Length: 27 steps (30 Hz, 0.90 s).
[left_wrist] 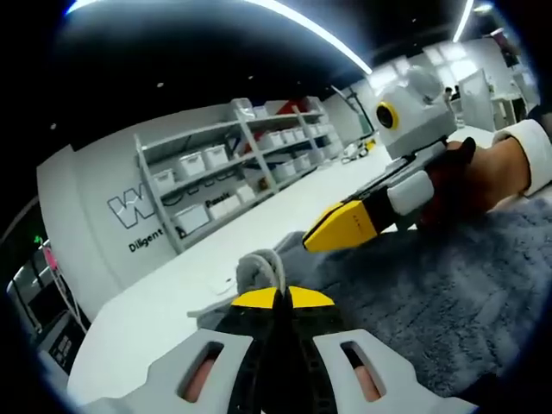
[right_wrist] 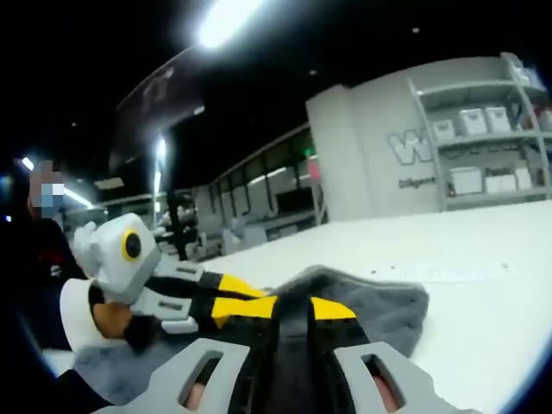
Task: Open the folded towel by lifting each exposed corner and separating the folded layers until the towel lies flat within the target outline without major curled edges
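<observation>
Left gripper (left_wrist: 278, 297) is pinching a raised corner of the grey towel (left_wrist: 448, 285), jaws pressed together on the fabric. Right gripper (right_wrist: 291, 308) is likewise clamping a towel (right_wrist: 379, 306) fold. The towel is lying rumpled on the white table (left_wrist: 172, 302); shelves (left_wrist: 233, 164) are standing beyond.

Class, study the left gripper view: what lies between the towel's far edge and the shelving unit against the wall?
In the left gripper view, bare white tabletop runs from the grey towel toward the shelving unit; nothing stands on that stretch.
</observation>
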### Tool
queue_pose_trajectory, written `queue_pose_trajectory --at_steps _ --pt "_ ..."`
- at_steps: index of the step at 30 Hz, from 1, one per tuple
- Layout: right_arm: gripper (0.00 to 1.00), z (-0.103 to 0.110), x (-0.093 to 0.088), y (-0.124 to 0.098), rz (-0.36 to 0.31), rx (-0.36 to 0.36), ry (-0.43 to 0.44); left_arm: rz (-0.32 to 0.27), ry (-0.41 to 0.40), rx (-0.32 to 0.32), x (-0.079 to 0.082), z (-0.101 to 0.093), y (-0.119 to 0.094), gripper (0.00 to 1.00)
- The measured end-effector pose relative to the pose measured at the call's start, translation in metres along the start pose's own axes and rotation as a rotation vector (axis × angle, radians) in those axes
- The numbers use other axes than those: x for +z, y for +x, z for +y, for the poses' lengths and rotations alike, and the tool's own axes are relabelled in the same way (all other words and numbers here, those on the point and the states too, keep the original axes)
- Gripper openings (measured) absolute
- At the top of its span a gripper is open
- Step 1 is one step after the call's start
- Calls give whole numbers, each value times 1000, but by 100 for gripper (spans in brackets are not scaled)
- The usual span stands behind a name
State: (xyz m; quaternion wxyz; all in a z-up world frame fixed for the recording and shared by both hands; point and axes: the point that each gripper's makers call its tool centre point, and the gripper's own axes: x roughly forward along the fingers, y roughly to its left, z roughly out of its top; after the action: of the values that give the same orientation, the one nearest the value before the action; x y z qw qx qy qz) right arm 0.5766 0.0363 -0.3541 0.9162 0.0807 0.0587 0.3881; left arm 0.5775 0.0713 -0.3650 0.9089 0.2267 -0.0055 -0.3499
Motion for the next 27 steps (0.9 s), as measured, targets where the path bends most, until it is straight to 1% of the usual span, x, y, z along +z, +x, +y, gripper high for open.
queue_pose_trajectory --at_steps 4,7,9,11,14,16,19,22,24,25,27 --pt "8 5 4 -4 -24 16 70 -4 8 -12 3 -5 0 2" --pt "10 6 4 -5 -28 16 99 -25 41 -38 7 -13 -1 2" --pt "11 9 4 -6 -27 27 118 -30 50 -45 10 -18 -1 2" --pt "12 10 2 -6 -20 24 131 -42 49 -67 14 -24 -1 2" --pt "11 10 2 -4 -13 38 159 -55 98 -88 17 -33 -2 2" --pt "11 7 2 -4 -13 34 167 -62 107 -103 19 -38 -2 2" --pt "10 5 3 -5 -14 40 190 -61 121 -110 20 -41 -1 2" --pt "9 4 3 -4 -16 51 235 -63 131 -116 21 -42 -2 2" --pt "9 0 4 -3 -14 51 242 -63 131 -117 21 -43 -2 2" --pt "7 -1 3 -3 -10 49 245 -61 137 -117 20 -43 -2 2" --pt "0 0 -1 -4 16 52 249 -55 145 -119 19 -43 -1 2"
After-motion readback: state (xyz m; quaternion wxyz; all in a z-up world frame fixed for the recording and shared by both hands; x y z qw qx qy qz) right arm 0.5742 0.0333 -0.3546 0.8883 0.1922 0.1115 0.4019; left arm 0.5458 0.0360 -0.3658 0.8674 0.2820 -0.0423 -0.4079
